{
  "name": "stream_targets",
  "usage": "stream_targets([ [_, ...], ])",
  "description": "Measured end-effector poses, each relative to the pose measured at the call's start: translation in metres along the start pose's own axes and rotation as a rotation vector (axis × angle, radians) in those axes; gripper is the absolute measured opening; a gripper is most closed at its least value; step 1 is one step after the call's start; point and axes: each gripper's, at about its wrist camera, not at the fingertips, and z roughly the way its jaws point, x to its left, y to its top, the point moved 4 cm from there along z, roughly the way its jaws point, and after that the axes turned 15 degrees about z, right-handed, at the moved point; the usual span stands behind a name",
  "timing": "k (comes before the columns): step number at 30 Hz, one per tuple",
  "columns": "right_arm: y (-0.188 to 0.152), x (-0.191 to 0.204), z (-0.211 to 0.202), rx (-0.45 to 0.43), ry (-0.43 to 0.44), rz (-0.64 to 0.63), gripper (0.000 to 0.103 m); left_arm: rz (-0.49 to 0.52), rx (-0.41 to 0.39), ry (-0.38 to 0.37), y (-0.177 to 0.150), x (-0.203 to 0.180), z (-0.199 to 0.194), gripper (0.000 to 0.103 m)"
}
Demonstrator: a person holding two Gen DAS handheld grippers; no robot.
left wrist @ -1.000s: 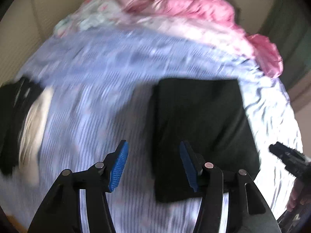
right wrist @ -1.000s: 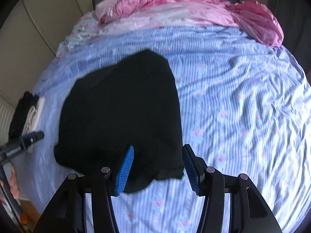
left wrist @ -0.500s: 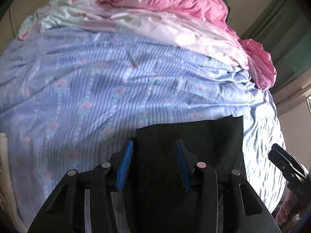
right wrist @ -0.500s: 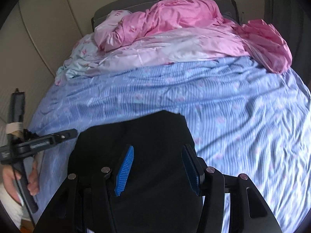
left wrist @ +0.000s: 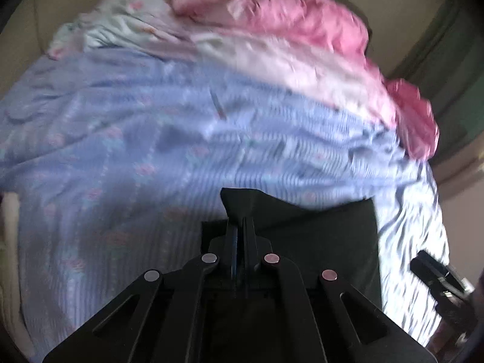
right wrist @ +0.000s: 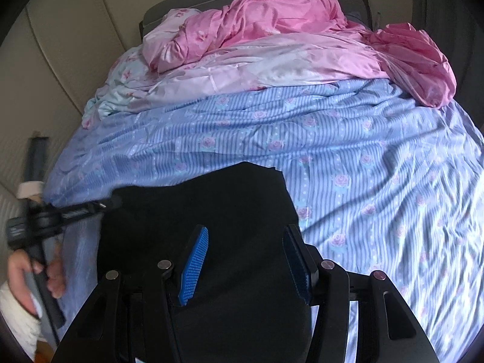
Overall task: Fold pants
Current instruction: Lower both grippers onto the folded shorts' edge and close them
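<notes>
Left jaws pinched on pants edge; right jaws open above the cloth.

Left wrist view: the left gripper (left wrist: 240,227) has just been closing, and its jaws now meet on a raised fold of the black folded fabric pants (left wrist: 317,236), which lie on the blue striped floral bed sheet (left wrist: 136,151). The pants spread rightward from the jaws.
Right wrist view: the right gripper (right wrist: 246,260) stands half open over the pants (right wrist: 211,211), gripping nothing. No containers visible. The left hand (right wrist: 21,272) holds its tool at the pants' left edge.
</notes>
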Motion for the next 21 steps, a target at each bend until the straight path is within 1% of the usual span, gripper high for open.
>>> stream_targets([
  [1,0.0,-0.003,0.0,-0.004,-0.005,0.0,0.053,-0.008,-0.003,0.01,-0.001,0.003,-0.002,0.005],
  [2,0.0,-0.004,0.0,-0.005,-0.008,0.001,0.053,0.0,0.007,0.03,-0.003,0.005,0.0,0.005],
  [3,0.0,-0.007,0.001,-0.003,-0.011,0.006,0.053,0.007,0.022,0.034,-0.005,0.006,0.005,0.005],
  [4,0.001,-0.01,0.004,0.003,-0.015,0.015,0.053,0.019,0.056,0.043,-0.008,0.006,0.013,0.005],
  [6,0.001,-0.013,0.008,0.012,-0.018,0.024,0.053,0.036,0.093,0.089,-0.015,0.008,0.022,0.007],
  [7,0.001,-0.015,0.01,0.015,-0.022,0.026,0.053,0.026,0.103,0.105,-0.018,0.012,0.025,0.012],
  [8,0.002,-0.016,0.011,0.016,-0.029,0.024,0.053,0.012,0.114,0.119,-0.021,0.016,0.027,0.014],
  [9,0.001,-0.017,0.013,0.018,-0.037,0.018,0.053,0.003,0.128,0.161,-0.025,0.022,0.029,0.019],
  [10,0.001,-0.017,0.014,0.02,-0.039,0.014,0.053,0.006,0.142,0.204,-0.027,0.026,0.029,0.031],
  [11,0.001,-0.017,0.014,0.022,-0.04,0.011,0.053,0.016,0.152,0.249,-0.03,0.031,0.027,0.037],
  [12,0.001,-0.017,0.015,0.025,-0.043,0.007,0.053,0.023,0.146,0.271,-0.033,0.033,0.021,0.044],
  [14,0.0,-0.014,0.015,0.027,-0.051,-0.003,0.053,0.035,0.117,0.309,-0.038,0.034,0.003,0.044],
  [15,-0.001,-0.013,0.014,0.025,-0.05,-0.009,0.053,0.028,0.101,0.307,-0.041,0.034,-0.006,0.047],
  [16,-0.002,-0.01,0.012,0.02,-0.039,-0.019,0.053,0.015,0.076,0.29,-0.046,0.033,-0.016,0.051],
  [18,-0.004,-0.005,0.009,0.018,-0.022,-0.03,0.054,-0.011,0.049,0.263,-0.059,0.029,-0.034,0.057],
  [21,-0.013,-0.003,0.003,0.018,0.004,-0.051,0.067,-0.006,0.061,0.23,-0.076,0.021,-0.045,0.06],
])
